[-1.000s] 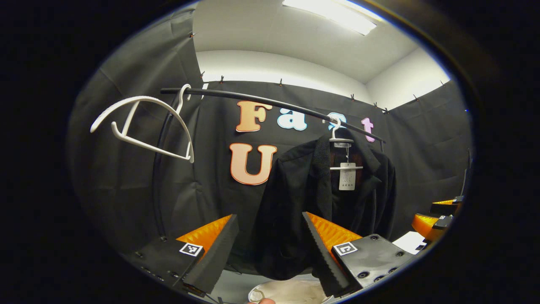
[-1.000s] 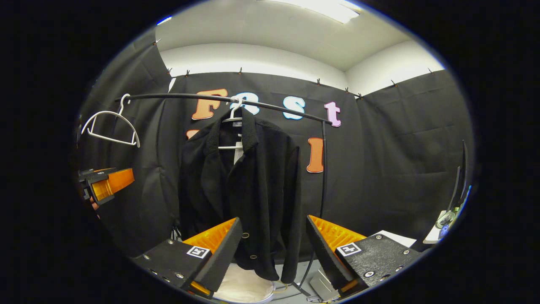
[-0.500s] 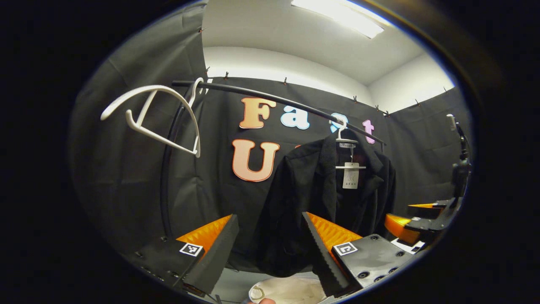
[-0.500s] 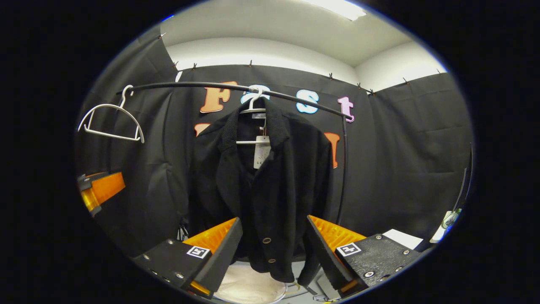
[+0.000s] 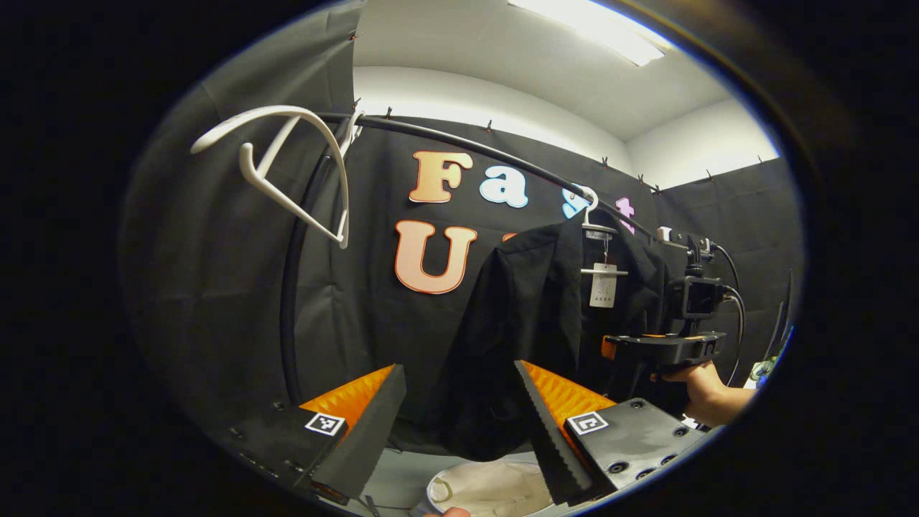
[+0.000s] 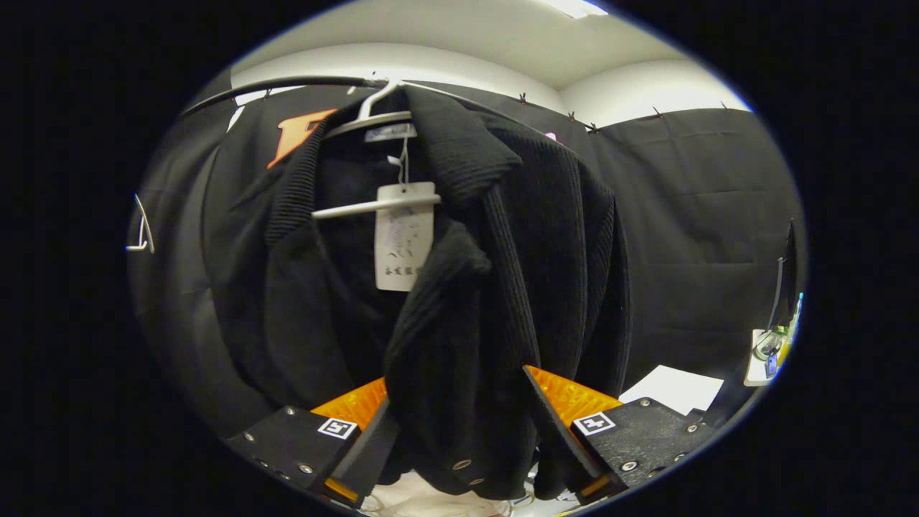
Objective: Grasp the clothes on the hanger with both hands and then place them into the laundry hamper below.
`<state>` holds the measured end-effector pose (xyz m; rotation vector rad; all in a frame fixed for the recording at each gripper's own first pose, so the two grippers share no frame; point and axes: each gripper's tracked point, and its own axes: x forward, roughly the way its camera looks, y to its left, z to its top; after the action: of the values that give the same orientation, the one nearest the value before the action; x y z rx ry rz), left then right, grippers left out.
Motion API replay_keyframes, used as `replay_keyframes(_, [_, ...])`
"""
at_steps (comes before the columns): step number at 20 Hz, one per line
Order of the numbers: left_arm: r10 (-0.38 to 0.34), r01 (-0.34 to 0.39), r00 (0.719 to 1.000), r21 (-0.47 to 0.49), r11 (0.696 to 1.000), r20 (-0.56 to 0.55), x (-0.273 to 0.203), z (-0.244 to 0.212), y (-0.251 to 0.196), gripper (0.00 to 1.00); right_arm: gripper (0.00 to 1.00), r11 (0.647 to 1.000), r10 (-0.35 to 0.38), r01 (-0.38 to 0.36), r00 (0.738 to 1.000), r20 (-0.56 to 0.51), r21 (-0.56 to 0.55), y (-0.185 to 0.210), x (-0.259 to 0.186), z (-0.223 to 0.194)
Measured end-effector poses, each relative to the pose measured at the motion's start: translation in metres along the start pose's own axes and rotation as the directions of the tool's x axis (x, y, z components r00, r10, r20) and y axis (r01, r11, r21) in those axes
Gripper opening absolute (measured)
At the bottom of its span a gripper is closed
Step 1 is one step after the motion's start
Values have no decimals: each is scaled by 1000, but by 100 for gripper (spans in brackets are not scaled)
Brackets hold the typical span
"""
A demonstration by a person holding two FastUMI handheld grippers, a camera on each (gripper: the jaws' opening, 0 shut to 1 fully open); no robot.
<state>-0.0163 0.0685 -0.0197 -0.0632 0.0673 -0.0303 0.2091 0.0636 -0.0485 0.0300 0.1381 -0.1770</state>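
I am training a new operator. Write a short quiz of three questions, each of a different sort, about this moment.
1. True or false: the black jacket hangs on a white hanger on the rail.
2. The empty hanger in the left gripper view is: A) white B) red C) blue.
3. Fill in: the right gripper has jacket cloth between its fingers, and its jaws are ____.

Key: 1 true; 2 A; 3 open.
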Motion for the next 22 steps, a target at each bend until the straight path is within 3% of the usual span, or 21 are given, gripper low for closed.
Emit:
replay_keyframes(2, [2,-2,999,12,1000,32,8,7,-9,100,94,1000,-10,10,1000,19,-18,-15,11,1])
replay_keyframes(4, [-7,7,999,-5,1000,33,20,5,-28,96,93,999,21,-19,998,55,-43,-24,17,6])
replay_keyframes(5, [-23,23,999,-16,1000,32,27,4,-41,100,81,997,20,-14,996,84,-79,-34,17,12])
replay_keyframes(6, [-39,40,999,-20,999,35,33,3,-54,93,69,993,14,0,993,116,-119,-44,16,19])
replay_keyframes(7, [-45,45,998,-16,999,41,40,3,-63,96,58,988,22,1,989,145,-156,-53,15,25])
replay_keyframes(11, [-74,75,996,-22,997,56,76,0,-111,100,13,970,131,-86,973,190,-228,-53,0,41])
replay_keyframes(12, [-94,95,994,-24,995,55,88,-2,-126,96,13,965,163,-118,968,188,-232,-50,-5,42])
replay_keyframes(14, [-123,125,991,-20,992,59,111,-6,-155,100,11,960,219,-181,961,168,-215,-48,-13,41])
replay_keyframes(17, [-118,117,991,17,993,65,151,-16,-183,95,11,959,269,-249,950,156,-136,-50,-21,46])
replay_keyframes(20, [-93,89,994,61,994,62,188,-30,-206,96,10,951,298,-279,941,161,-129,-59,-24,49])
replay_keyframes(22, [-29,21,997,97,995,74,208,-35,-203,96,10,946,316,-299,935,158,-123,-63,-26,51])
